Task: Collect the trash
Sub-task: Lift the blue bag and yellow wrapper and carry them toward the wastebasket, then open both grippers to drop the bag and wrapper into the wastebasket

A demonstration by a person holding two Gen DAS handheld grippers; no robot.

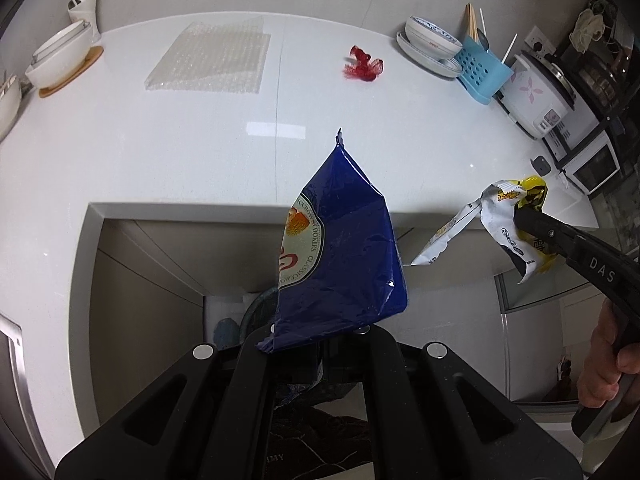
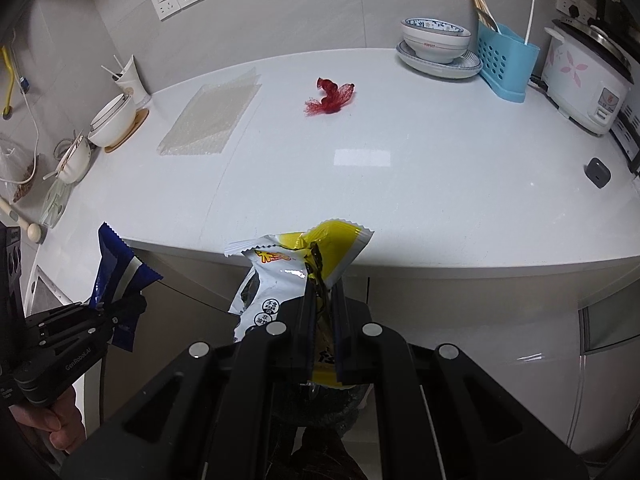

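My left gripper (image 1: 320,338) is shut on the lower edge of a blue cookie bag (image 1: 344,248), which stands up and hides its fingertips. In the right wrist view the same gripper (image 2: 134,305) pinches that blue bag (image 2: 116,268) at the far left. My right gripper (image 2: 325,286) is shut on a crumpled yellow-and-white snack wrapper (image 2: 288,260), seen also from the left wrist view as the wrapper (image 1: 500,220) in the black fingers (image 1: 532,222). Both pieces hang in front of the counter's edge. A red mesh net (image 2: 330,96) lies loose on the white counter (image 2: 440,200).
A bubble-wrap sheet (image 2: 212,120) lies at the counter's back left, beside white bowls (image 2: 114,118). At the back right stand a bowl on a plate (image 2: 436,46), a blue utensil caddy (image 2: 504,64) and a rice cooker (image 2: 588,80). A dark round rim (image 1: 254,308) shows below the blue bag.
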